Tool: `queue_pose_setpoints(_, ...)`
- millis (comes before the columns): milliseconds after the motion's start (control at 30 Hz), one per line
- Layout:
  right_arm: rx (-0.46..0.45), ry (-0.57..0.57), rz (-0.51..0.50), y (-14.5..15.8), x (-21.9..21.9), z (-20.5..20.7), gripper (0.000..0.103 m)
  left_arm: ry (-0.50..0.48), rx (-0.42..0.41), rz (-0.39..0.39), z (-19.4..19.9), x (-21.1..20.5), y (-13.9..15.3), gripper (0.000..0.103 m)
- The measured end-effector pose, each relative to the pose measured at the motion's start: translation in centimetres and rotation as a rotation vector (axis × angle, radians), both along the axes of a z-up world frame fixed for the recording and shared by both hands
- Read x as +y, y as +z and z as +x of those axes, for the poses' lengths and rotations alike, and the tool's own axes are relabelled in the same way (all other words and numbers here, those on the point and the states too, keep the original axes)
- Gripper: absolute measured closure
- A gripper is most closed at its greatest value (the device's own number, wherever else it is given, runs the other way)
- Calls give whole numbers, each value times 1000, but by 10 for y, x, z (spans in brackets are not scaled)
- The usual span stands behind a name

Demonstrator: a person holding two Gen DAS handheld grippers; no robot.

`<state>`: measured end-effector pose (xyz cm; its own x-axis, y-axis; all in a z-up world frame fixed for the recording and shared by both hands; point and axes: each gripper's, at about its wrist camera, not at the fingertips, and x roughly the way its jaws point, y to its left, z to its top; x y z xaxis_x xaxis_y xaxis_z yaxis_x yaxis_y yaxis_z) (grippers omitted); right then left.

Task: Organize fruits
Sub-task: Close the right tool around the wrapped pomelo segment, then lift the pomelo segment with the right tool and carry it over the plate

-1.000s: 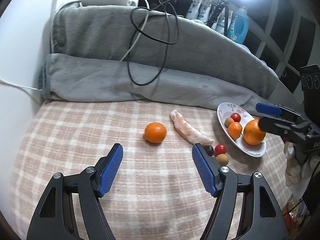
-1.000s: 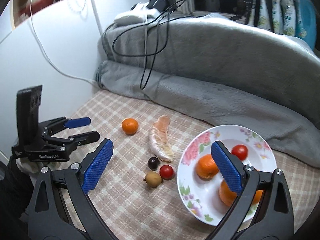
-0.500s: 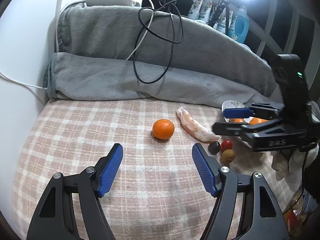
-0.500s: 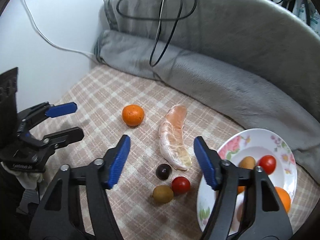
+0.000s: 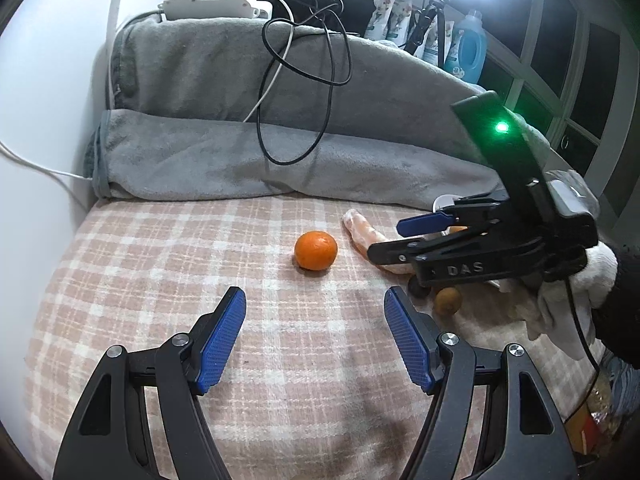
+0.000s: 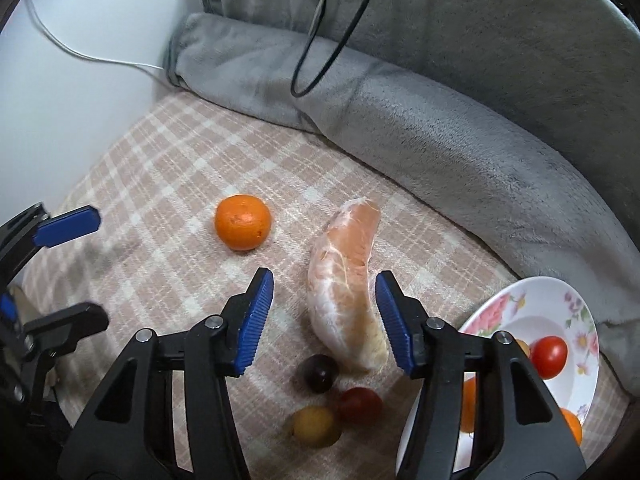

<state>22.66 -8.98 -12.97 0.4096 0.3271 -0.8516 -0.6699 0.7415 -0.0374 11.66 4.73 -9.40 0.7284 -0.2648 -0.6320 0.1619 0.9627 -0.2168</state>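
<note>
Right gripper (image 6: 324,320) held wide, jaws straddling peeled pomelo segment (image 6: 346,292) on checked cloth (image 6: 168,168), pads not seen touching it

Left gripper (image 5: 314,338) held wide, nothing between jaws; mandarin (image 5: 316,250) lying far of it, apart

Dark cherry tomato (image 6: 320,373), red cherry tomato (image 6: 360,405) and yellow-brown fruit (image 6: 316,426) clustered near end of segment, under right gripper

Floral plate (image 6: 560,304) at right, red tomato (image 6: 549,357) on it, oranges partly hidden

Grey blanket (image 6: 460,132) along far edge, black cable (image 5: 304,80) draped over it
</note>
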Motion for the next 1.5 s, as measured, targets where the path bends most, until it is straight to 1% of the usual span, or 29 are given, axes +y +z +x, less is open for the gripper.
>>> queue_pose_setpoints(133,13,-5,-35,-7,7,5,50,4,0,-20,-1,2,1,31)
queue_pose_setpoints(267,17,-13,-71,-15,14,10,53,-2,-5,-30,-2,3,1,31)
queue_pose_setpoints(533,26,-11,-105,-20,24,16,54,3,-10,-40,-5,4,0,31)
queue_pose_setpoints(633,30,-13,-108,-20,27,18,57,0,-8,-43,-7,2,0,31)
queue_pose_setpoints(700,26,-20,-111,-21,28,20,65,-3,-6,-38,-8,1,0,31)
queue_pose_setpoints(967,27,-23,-96,-22,22,24,66,-2,-7,-38,-9,-1,1,31)
queue_pose_setpoints(1200,43,-42,-40,-18,11,22,67,-1,-5,-39,-7,-1,0,31)
queue_pose_setpoints(1500,23,-46,42,4,-2,14,67,0,-8,-33,-7,-5,2,31)
